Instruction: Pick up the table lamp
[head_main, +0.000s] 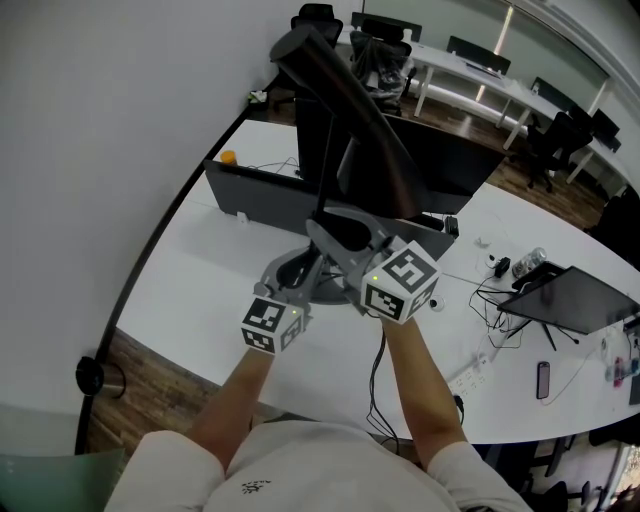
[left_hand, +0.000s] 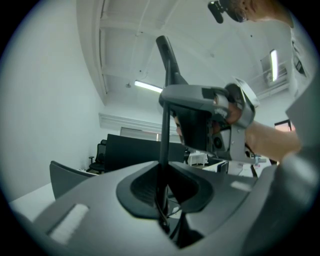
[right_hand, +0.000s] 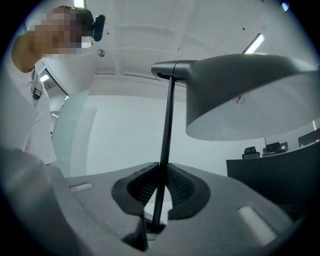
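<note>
Over white table (head_main: 190, 290) | table lamp (head_main: 352, 112): thin black stem, broad grey shade

No text, brand or number can be read anywhere. The left marker cube (head_main: 272, 326) and the right marker cube (head_main: 401, 280) show only black-and-white square patterns.

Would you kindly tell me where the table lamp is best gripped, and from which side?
Its thin straight stem, from the side with level jaws: it fits between them, as the left gripper and right gripper show; the shade is too broad.
</note>
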